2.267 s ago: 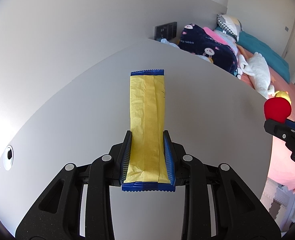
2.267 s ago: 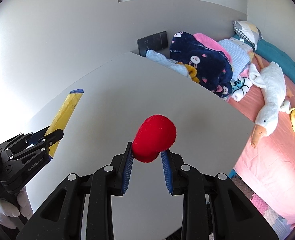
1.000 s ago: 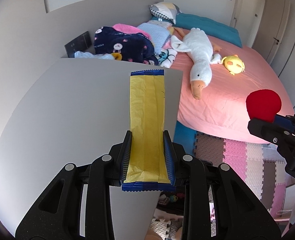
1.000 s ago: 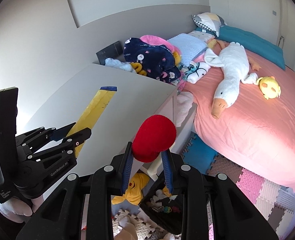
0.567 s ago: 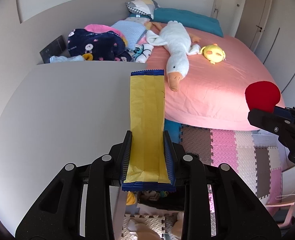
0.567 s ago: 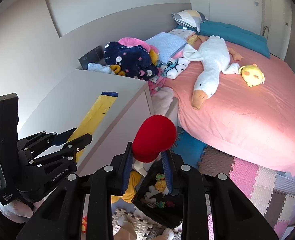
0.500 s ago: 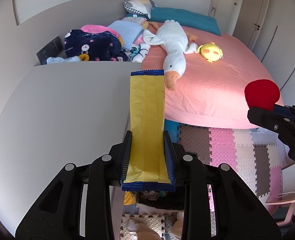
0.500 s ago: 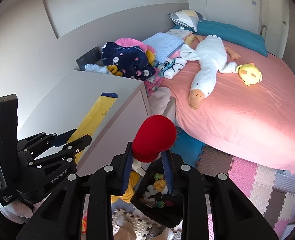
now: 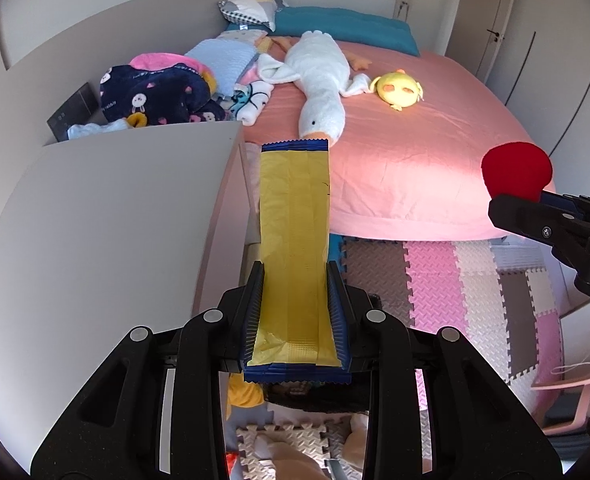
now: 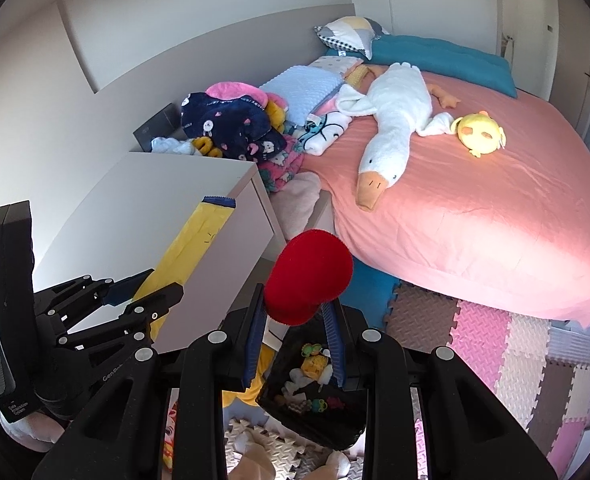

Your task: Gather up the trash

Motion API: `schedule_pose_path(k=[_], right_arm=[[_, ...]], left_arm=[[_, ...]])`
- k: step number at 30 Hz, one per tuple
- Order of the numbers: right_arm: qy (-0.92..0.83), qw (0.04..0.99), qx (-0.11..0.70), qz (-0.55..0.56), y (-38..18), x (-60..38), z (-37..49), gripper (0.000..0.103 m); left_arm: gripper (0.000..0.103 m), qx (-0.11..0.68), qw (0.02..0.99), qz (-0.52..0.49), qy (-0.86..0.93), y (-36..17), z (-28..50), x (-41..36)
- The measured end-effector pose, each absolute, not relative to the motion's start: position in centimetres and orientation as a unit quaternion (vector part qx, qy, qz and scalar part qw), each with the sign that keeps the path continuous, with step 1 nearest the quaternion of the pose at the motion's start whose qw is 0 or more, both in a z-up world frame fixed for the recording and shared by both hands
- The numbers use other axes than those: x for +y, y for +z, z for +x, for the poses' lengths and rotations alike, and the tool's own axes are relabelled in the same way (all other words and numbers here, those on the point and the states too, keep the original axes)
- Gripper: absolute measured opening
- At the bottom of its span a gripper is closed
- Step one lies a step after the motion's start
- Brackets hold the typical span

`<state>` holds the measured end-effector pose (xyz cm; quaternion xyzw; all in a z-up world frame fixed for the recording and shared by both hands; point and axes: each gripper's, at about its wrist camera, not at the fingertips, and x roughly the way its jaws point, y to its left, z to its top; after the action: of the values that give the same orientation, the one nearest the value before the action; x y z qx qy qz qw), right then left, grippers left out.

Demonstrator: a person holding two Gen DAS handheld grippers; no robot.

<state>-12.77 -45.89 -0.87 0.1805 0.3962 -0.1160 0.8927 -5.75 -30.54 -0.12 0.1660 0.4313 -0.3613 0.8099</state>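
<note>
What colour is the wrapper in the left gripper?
Yellow with dark blue ends, the wrapper shows best in the left wrist view.

grippers: 2 (left gripper [image 9: 295,312], right gripper [image 10: 295,338]) | yellow wrapper [image 9: 294,240]: 1 | red soft piece [image 10: 309,282]: 1 | white goose plush [image 10: 391,120]: 1 | yellow chick plush [image 10: 479,131]: 1 | bed [image 10: 475,216]: 1 | black bin [image 10: 315,424]: 1, near | grey cabinet [image 9: 107,216]: 1, left
</note>
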Motion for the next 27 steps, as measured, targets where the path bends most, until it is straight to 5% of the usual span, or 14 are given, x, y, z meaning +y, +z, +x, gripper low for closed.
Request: schedule_pose_path(k=[1, 2, 3, 4, 8, 27], right_arm=[[-0.122, 0.893, 0.395, 0.179, -0.8, -46.0, -12.9, 0.035], [-0.129, 0.893, 0.393, 0.177, -0.6, -46.1, -13.0, 0.053], [-0.135, 0.894, 0.389, 0.177, -0.4, -46.1, -13.1, 0.064], [-0.15, 0.894, 0.382, 0.179, -0.2, -46.3, -13.4, 0.077], [-0.166, 0.897, 0.371, 0.175, 0.4, -46.8, -13.8, 0.082], [-0.164, 0.899, 0.367, 0.172, 0.7, -46.7, -14.0, 0.082]], left_arm=[[0.051, 0.435, 0.807, 0.159, -0.368, -0.1, -5.7, -30.4], [0.086, 0.436, 0.807, 0.153, -0.367, -0.1, -5.5, -30.3], [0.098, 0.432, 0.812, 0.15, -0.362, 0.0, -5.5, -30.1], [0.096, 0.425, 0.818, 0.148, -0.359, 0.2, -5.4, -30.0], [0.096, 0.427, 0.821, 0.153, -0.346, 0.4, -5.1, -29.9], [0.096, 0.419, 0.83, 0.149, -0.337, 0.9, -5.1, -29.2]])
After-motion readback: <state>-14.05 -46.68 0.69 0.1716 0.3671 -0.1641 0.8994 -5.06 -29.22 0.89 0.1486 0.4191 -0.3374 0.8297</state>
